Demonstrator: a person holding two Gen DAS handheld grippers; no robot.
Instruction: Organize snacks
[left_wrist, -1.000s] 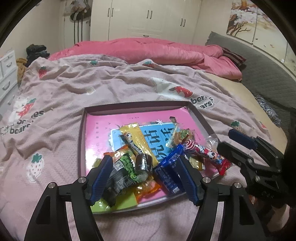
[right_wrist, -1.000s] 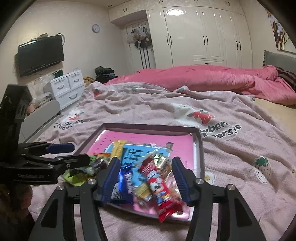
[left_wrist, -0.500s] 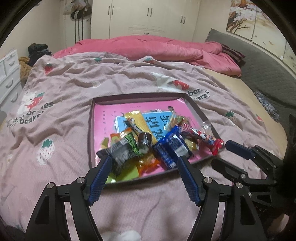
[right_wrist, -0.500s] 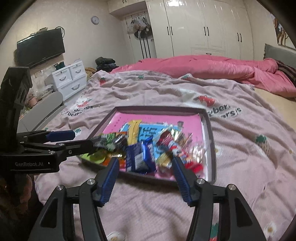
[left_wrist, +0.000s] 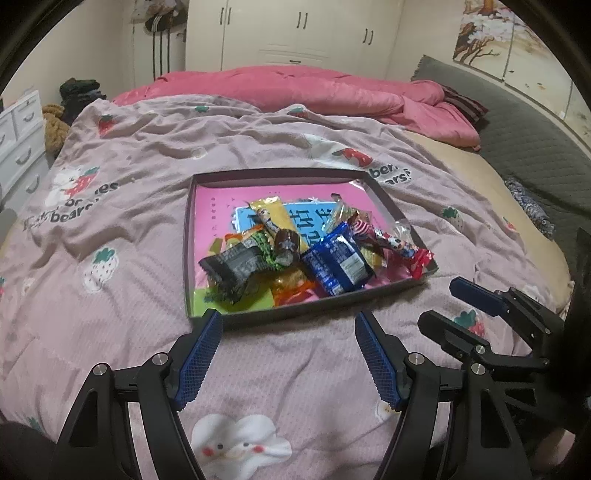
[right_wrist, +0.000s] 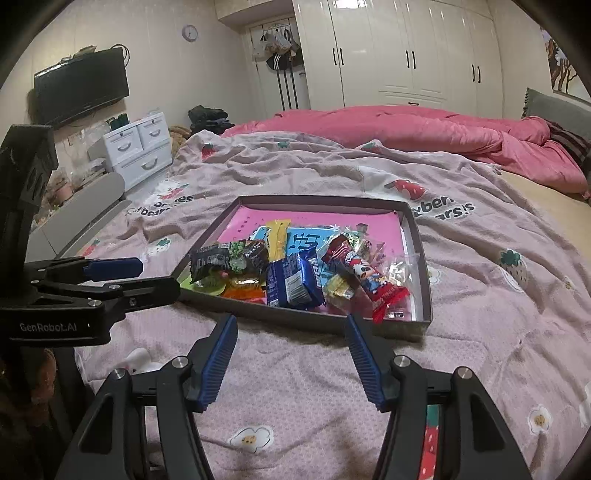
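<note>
Both tongs — left tongs (left_wrist: 288, 321), right tongs (right_wrist: 290, 321) — gape released before the snack tray (left_wrist: 295, 318).

Both wrist views face the snack tray (left_wrist: 397, 213) (right_wrist: 417, 236) from seemingly near, sharing it.

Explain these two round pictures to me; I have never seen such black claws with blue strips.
They are two hand-held grippers, one in each of a person's hands; there is no robot arm. Each carries a fisheye camera looking along its jaws. One picture looks out from the left gripper, the other from the right gripper, and each also catches the other at its edge. On the bed's pink blanket lies a shallow tray piled with wrapped snacks, among them a blue packet. Both jaws stand open and hold nothing.
</note>
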